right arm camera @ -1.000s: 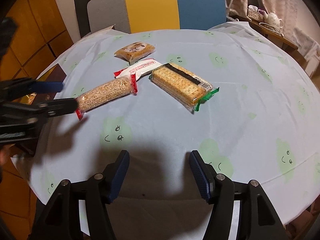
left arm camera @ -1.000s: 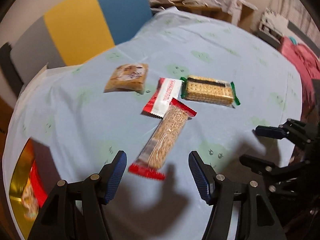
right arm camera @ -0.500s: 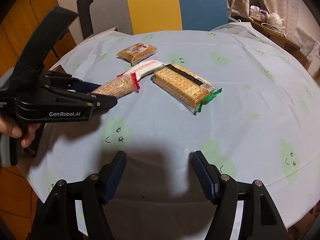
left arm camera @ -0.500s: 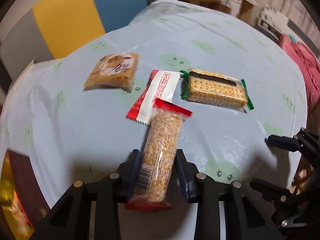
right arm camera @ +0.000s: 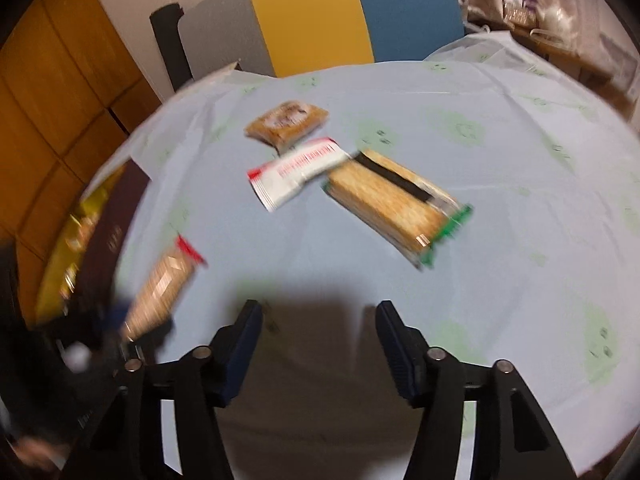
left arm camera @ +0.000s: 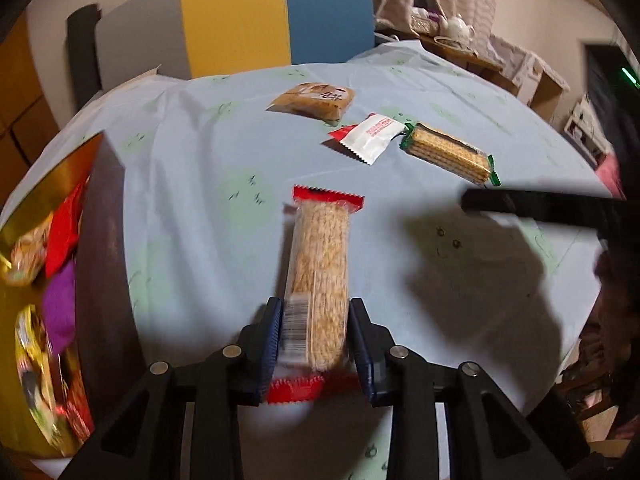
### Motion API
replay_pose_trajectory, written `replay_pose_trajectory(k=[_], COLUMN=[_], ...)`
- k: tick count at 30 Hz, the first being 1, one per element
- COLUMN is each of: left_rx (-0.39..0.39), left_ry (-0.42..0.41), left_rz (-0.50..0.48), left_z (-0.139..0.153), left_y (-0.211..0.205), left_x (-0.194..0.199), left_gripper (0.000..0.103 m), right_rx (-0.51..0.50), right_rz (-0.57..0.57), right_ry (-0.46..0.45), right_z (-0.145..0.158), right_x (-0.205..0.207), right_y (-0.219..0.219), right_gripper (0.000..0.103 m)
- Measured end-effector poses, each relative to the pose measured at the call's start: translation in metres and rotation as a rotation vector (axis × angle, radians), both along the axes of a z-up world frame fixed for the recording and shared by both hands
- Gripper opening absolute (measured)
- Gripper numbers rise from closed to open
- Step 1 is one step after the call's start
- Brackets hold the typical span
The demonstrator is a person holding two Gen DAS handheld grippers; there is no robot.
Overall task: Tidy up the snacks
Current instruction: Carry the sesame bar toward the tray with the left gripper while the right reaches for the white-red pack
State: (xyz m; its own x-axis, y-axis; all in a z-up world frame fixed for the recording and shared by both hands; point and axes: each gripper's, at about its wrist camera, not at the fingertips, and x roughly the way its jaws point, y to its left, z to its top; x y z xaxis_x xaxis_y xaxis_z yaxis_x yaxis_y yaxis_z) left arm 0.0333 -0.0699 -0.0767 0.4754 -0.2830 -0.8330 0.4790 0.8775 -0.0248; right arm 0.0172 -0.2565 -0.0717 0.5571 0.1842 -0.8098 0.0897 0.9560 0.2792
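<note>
The grain bar (left arm camera: 318,276) has just been pinched by the closing left claw (left arm camera: 316,340) and lifted off the bench (left arm camera: 200,184), box (left arm camera: 36,280) at 9 o'clock likely next; right claw (right arm camera: 318,344) spread, empty.

Behind the round table (left arm camera: 192,184) in its pale blue cloth we see a grey, yellow and blue chair back (left arm camera: 236,20); left of it, orange wooden panels (right arm camera: 52,92); right, a cluttered sideboard (left arm camera: 472,56).
</note>
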Motion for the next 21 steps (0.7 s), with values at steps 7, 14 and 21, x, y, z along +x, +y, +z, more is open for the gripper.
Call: replay_pose_trajectory(k=[7, 14, 21], left_rx=[-0.044, -0.073, -0.091], left_ry=[-0.008, -0.006, -0.004], left_rz=[0.013, 0.020, 0.026], left_z=[-0.003, -0.003, -0.003], left_y=[0.000, 0.003, 0.005], left_x=[0.003, 0.002, 0.001], left_gripper=[0.033, 0.033, 0.033], right_rx=[0.109, 0.177, 0.001], right_rz=[-0.018, -0.169, -0.195], right_ry=[0.035, 0.129, 0.176], right_z=[0.007, -0.008, -0.013], right_x=[0.069, 0.124, 0.160], right_y=[0.010, 0.003, 0.014], right_gripper=[0.054, 0.067, 0.056])
